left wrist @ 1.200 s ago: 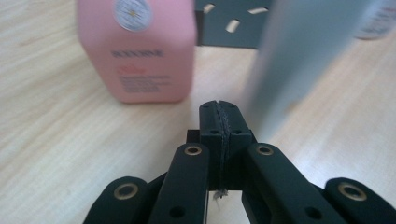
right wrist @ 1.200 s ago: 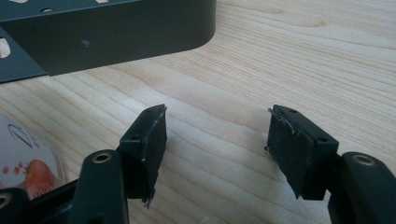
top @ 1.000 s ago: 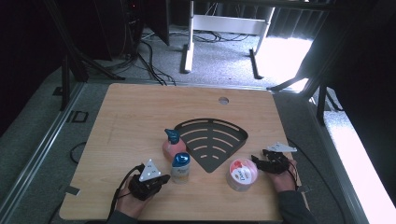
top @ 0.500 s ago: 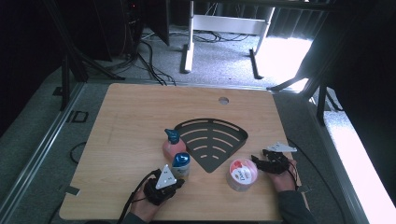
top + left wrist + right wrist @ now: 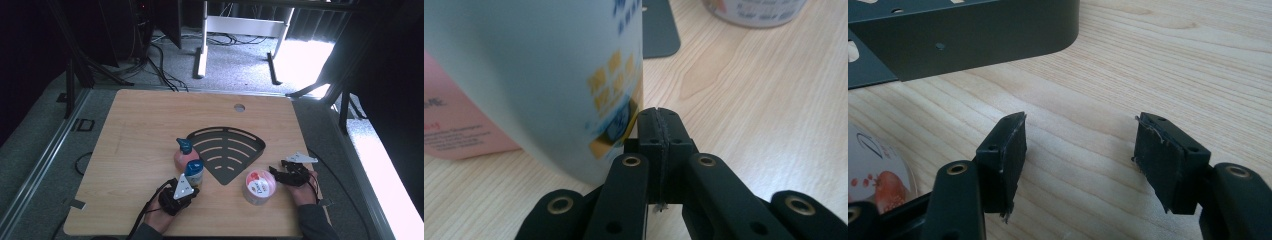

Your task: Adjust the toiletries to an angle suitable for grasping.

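A white bottle with a blue cap (image 5: 193, 171) stands near the table's front, just in front of a pink bottle (image 5: 183, 156). My left gripper (image 5: 190, 188) sits right at the white bottle's base, jaws shut with nothing between them. In the left gripper view its closed tips (image 5: 657, 118) lie against the lower side of the white bottle (image 5: 549, 75), with the pink bottle (image 5: 454, 127) behind it. My right gripper (image 5: 274, 172) rests open on the table just right of a round tub with a red-and-white lid (image 5: 259, 186). Only bare wood lies between the right gripper's (image 5: 1080, 150) jaws.
A black fan-shaped tray (image 5: 227, 150) lies flat in the middle of the wooden table (image 5: 150, 120), and its wall (image 5: 973, 35) is close ahead of the right gripper. The tub's lid (image 5: 873, 175) is at that view's lower left. A small hole (image 5: 239, 107) is near the far edge.
My left gripper has slid to the right along the front of the table, up to the blue-capped bottle. The right gripper and the tub have stayed put.
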`<action>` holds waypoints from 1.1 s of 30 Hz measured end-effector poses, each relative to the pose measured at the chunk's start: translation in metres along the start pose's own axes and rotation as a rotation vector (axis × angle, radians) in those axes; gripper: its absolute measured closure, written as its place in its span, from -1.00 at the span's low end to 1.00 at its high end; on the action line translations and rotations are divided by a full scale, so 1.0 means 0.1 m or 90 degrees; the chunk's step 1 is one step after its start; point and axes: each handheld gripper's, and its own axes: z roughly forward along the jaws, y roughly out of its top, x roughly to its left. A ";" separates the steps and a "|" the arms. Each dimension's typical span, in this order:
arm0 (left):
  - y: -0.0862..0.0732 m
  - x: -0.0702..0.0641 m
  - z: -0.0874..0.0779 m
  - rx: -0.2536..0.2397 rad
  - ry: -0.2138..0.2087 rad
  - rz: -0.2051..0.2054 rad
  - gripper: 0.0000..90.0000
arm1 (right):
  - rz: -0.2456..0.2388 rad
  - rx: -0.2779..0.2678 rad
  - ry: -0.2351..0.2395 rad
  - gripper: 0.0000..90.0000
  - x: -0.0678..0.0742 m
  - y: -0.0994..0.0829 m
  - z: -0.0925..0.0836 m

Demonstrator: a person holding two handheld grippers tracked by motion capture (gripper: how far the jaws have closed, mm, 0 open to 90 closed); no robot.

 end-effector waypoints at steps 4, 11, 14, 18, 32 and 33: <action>-0.02 0.04 0.03 0.011 0.011 0.004 1.00 | 0.000 0.000 0.000 -0.18 0.00 0.00 0.00; -0.01 0.14 0.05 0.019 0.025 0.000 1.00 | 0.000 0.000 0.000 -0.18 0.00 0.00 0.00; 0.02 0.17 0.09 0.022 0.027 0.002 1.00 | 0.000 0.000 0.000 -0.18 0.00 0.00 0.00; 0.05 0.19 0.14 0.025 0.029 0.010 1.00 | 0.000 0.000 0.000 -0.18 0.00 0.00 0.00; 0.10 0.28 0.25 0.015 0.054 -0.008 1.00 | 0.000 0.000 0.000 -0.18 0.00 0.00 0.00; 0.11 0.28 0.26 0.014 0.055 -0.010 1.00 | 0.000 0.000 0.000 -0.18 0.00 0.00 0.00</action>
